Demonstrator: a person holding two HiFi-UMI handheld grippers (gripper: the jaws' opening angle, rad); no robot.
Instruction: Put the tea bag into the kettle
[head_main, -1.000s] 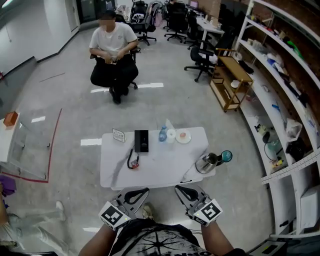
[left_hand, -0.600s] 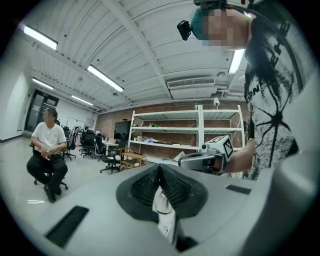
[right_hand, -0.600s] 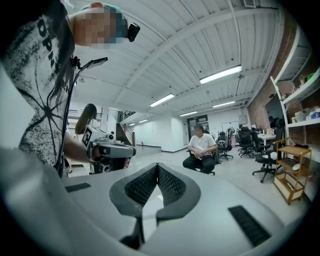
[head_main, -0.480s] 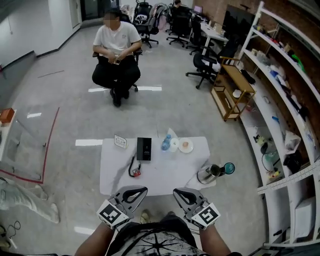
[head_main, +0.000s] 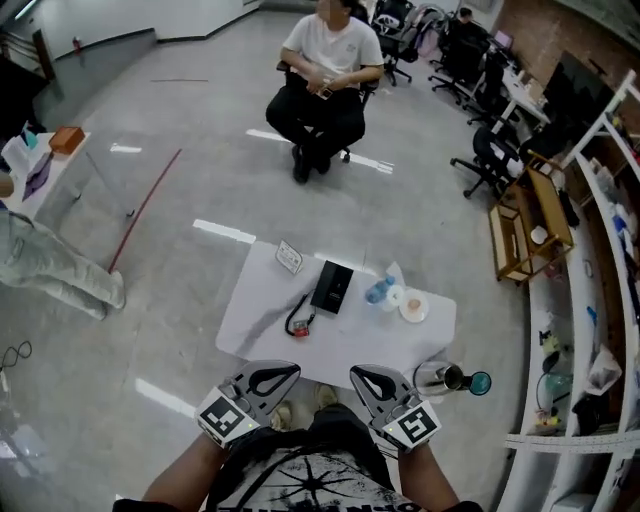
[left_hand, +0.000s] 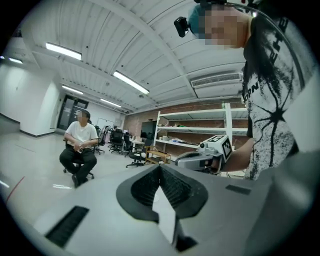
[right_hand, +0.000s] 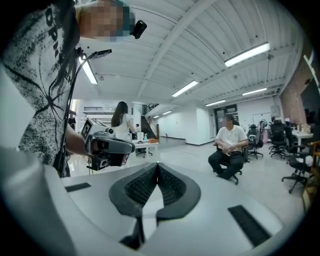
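A steel kettle with a teal lid stands at the near right corner of the white table. A saucer holds something pale orange; I cannot make out the tea bag for certain. Both grippers are held close to my body, short of the table's near edge. My left gripper is shut with nothing in it, its ribbed pads meeting at the tip. My right gripper is also shut and empty, a little left of the kettle.
On the table lie a black box, a small bottle, a white cup, a card stand and a red item on a black cord. A person sits on a chair beyond. Shelving runs along the right.
The whole view has swung: the table now lies diagonal and nearer, and the seated person has shifted right. Both grippers stay shut and side by side before my body.
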